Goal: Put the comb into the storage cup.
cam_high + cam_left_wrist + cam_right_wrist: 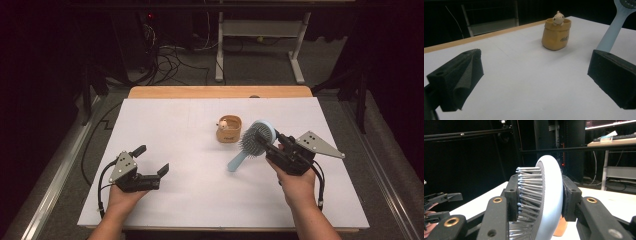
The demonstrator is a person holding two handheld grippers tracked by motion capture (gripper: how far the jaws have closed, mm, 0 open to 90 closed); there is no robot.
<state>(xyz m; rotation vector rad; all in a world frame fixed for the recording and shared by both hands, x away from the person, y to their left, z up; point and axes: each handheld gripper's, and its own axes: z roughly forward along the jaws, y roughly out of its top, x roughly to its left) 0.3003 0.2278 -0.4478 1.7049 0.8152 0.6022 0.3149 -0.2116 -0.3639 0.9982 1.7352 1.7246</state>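
A light blue hairbrush [252,141] with grey bristles hangs tilted above the white table, its handle [612,25] slanting down toward the surface. My right gripper [266,141] is shut on the brush head [541,200], one pad on the bristles and one on the smooth back. Just left of the brush stands a small tan pouch-shaped pot [229,129] with a pale figurine [558,18] peeking over its rim. My left gripper [152,160] rests low at the table's near left, jaws wide open with nothing between them, pointing toward the pot [556,35].
A white sheet [190,150] covers the tabletop, with a wooden edge [220,92] showing at the far side. Beyond it are a desk frame [260,40] and tangled cables [170,60] on the floor.
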